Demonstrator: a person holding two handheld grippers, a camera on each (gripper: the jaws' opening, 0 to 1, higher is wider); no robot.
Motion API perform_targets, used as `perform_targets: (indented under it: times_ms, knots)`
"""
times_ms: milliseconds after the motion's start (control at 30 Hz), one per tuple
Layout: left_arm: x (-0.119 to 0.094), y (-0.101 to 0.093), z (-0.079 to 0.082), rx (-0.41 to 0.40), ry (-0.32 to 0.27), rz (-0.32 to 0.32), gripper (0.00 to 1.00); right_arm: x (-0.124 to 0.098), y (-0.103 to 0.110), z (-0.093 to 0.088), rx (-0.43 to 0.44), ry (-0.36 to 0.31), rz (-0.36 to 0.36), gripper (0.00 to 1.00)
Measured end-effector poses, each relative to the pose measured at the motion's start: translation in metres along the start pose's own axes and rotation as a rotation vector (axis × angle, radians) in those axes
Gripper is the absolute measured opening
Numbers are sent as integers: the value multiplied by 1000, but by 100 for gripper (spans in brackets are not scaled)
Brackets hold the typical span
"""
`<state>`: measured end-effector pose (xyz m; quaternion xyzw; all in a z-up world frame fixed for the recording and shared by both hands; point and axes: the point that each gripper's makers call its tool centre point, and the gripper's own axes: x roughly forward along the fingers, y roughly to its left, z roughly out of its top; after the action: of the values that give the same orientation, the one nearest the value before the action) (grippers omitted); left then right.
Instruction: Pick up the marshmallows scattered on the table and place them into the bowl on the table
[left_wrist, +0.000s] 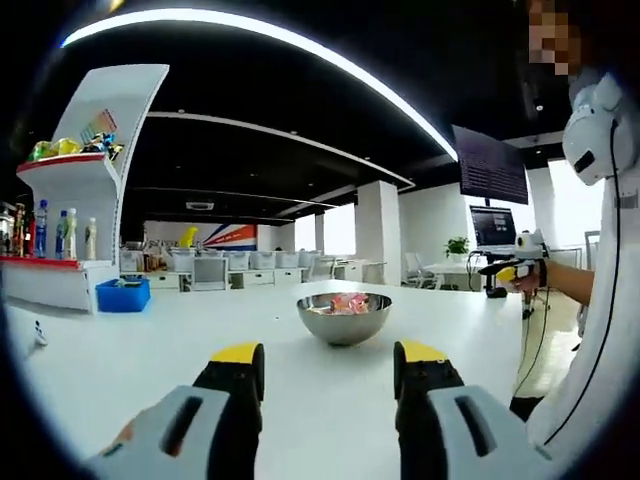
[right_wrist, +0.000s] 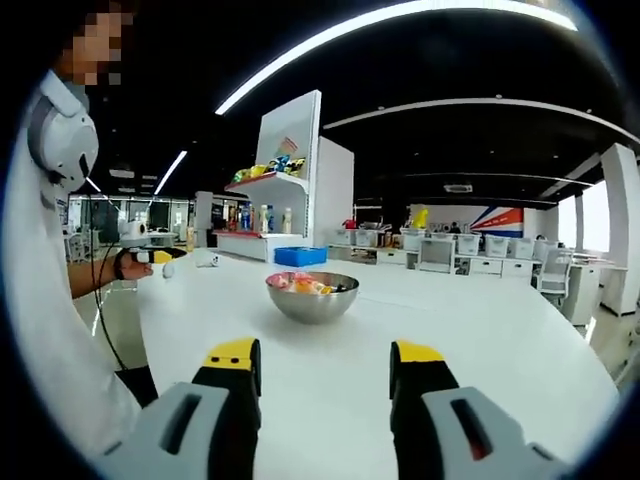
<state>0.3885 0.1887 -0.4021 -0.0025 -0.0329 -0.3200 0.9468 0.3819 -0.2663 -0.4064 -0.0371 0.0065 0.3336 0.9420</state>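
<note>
A steel bowl (left_wrist: 343, 318) (right_wrist: 312, 297) stands mid-table with pink and pale marshmallows (left_wrist: 346, 303) (right_wrist: 300, 284) inside. My left gripper (left_wrist: 330, 358) is low over the white table (left_wrist: 130, 350), short of the bowl, open with nothing between its yellow-tipped jaws. My right gripper (right_wrist: 325, 358) is also open and empty, facing the bowl from another side. A small white piece (left_wrist: 38, 335) lies near the table's left edge. Two small white pieces (right_wrist: 168, 269) (right_wrist: 208, 260) lie beyond the bowl on the left. Each gripper also shows in the other's view, in the person's hand (left_wrist: 520, 268) (right_wrist: 135, 255).
The person in white stands at the table edge (left_wrist: 600, 330) (right_wrist: 50, 330). A blue bin (left_wrist: 123, 293) (right_wrist: 300, 256) and a white shelf of bottles and snacks (left_wrist: 80, 190) (right_wrist: 285, 190) stand at the far side. Office desks and chairs (right_wrist: 480, 250) fill the background.
</note>
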Motion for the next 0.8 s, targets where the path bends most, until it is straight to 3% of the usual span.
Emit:
perform_targets:
  times_ms: [267,500,800]
  knots:
    - [11,0,1,48,38,-76,65,7,2,6,-27,4,62,66]
    - [25,-12,12,53,19,-209,73,23,-6,12,-18,3,103,77]
    - [60,-9,22,67,18,-295,81,53,-13,23,-22,-8,177,88]
